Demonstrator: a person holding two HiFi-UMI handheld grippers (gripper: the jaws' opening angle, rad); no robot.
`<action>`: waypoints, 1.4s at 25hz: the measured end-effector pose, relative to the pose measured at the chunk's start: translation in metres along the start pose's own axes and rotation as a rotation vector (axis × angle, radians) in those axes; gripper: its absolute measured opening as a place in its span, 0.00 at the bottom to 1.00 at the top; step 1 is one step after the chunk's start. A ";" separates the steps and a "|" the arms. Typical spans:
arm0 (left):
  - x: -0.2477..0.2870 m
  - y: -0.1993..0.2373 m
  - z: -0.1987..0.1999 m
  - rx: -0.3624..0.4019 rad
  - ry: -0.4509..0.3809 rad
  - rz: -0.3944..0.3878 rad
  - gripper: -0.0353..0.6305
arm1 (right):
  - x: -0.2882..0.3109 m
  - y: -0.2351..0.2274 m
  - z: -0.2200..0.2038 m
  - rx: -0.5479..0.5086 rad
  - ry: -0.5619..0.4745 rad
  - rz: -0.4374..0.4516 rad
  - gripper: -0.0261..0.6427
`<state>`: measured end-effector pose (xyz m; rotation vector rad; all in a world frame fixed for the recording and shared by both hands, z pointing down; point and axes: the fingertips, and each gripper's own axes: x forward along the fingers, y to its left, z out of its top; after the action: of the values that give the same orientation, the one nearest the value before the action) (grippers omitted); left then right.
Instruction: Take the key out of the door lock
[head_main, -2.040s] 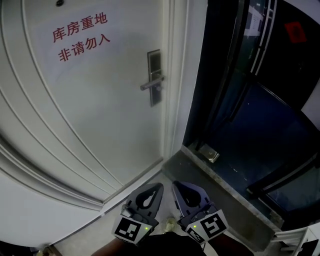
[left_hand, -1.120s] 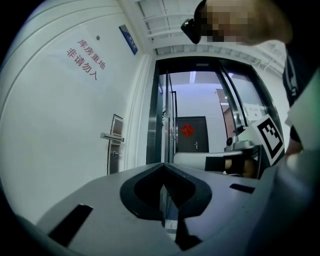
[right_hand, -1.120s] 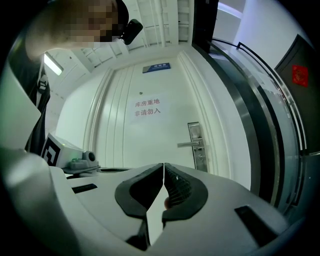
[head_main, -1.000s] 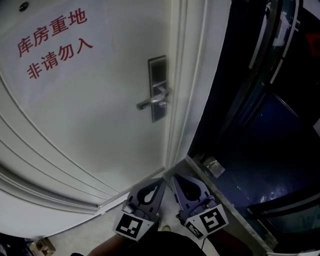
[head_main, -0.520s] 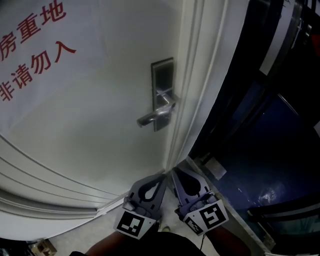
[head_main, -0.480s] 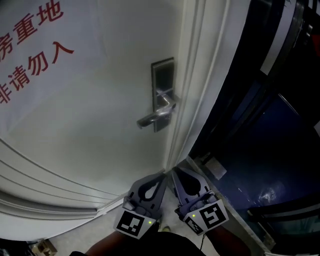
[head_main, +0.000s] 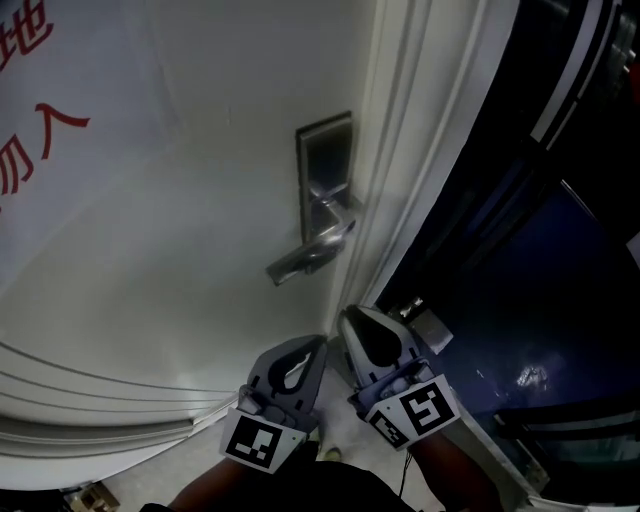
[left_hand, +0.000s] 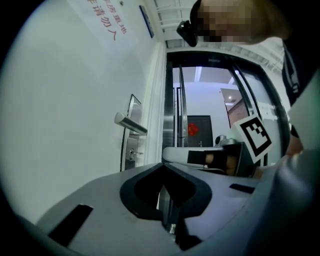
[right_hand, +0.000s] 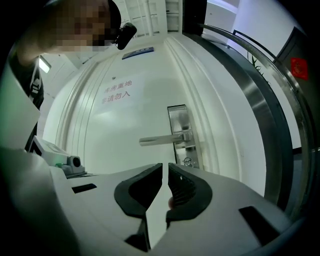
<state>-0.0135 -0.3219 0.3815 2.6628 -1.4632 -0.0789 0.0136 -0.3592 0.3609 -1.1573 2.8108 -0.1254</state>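
the key (left_hand: 134, 152) shows as a small stub sticking out of the cylinder low on the metal lock plate (head_main: 325, 170), at six o'clock from the lever handle (head_main: 305, 258). the plate sits near the right edge of the white door (head_main: 180, 260), which has red characters (head_main: 40, 150) toward ten o'clock. at six o'clock of the plate, well apart from it, the left gripper (head_main: 316, 345) has its jaws together and empty. just beside it, the right gripper (head_main: 352, 318) has its jaws closed to a sliver, holding nothing. a dark glass doorway (head_main: 520, 280) lies at three o'clock.

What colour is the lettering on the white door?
Red lettering, seen whole in the right gripper view.
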 end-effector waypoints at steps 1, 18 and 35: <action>0.001 0.002 -0.001 0.000 0.002 -0.001 0.06 | 0.006 -0.004 0.000 -0.006 0.000 -0.001 0.06; 0.007 0.018 -0.010 -0.013 0.037 -0.004 0.06 | 0.074 -0.056 -0.016 -0.067 0.055 -0.084 0.30; 0.007 0.023 -0.014 -0.018 0.050 0.001 0.06 | 0.102 -0.063 -0.018 -0.127 0.078 -0.085 0.31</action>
<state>-0.0274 -0.3391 0.3983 2.6300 -1.4420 -0.0243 -0.0167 -0.4750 0.3798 -1.3277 2.8748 0.0019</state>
